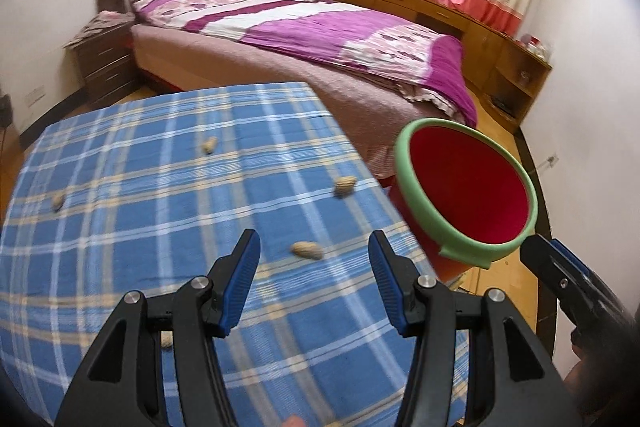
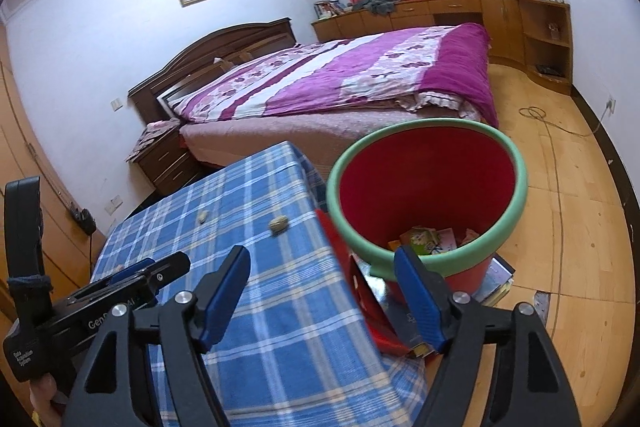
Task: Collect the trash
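Both pairs of jaws stand apart with nothing between them. Left gripper hangs over a table covered in blue checked cloth, where peanut shells lie scattered, one just beyond its fingertips. Right gripper hangs past the table's edge, near a red bin with a green rim standing on the wooden floor beside the table; paper scraps lie at its bottom. White lettering on the left gripper's body begins "Gen"; the rest is hidden. Behind stands a bed with a purple quilt.
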The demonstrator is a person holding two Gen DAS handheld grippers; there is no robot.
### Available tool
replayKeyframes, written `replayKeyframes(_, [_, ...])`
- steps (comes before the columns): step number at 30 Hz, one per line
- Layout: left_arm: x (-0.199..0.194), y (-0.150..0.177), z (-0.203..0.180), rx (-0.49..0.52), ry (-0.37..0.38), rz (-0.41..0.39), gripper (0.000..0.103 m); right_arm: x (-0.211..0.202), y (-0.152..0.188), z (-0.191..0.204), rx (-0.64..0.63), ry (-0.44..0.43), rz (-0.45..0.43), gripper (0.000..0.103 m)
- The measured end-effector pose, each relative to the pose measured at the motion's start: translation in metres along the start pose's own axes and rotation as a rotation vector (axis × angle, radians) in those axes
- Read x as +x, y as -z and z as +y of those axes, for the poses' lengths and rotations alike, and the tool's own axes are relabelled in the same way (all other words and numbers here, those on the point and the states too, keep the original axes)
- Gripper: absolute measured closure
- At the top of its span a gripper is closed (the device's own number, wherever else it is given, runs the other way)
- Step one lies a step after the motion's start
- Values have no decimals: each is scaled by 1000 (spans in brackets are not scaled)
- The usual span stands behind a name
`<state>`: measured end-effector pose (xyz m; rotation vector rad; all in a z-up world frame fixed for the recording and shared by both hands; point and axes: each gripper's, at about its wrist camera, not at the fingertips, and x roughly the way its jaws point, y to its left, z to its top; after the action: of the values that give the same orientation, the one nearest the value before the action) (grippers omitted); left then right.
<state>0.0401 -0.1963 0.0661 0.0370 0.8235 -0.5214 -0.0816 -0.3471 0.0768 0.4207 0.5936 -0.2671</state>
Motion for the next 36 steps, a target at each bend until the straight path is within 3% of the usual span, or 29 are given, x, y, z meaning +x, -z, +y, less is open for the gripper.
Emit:
replayKeyframes(15, [-31,18,36,-55,-93,-46,46,-9,18,34,-56,-27,7,26])
replayKeyframes(36, [-52,25,46,-81,-114,-78,47,-25,24,51,-85,-43,-12,26])
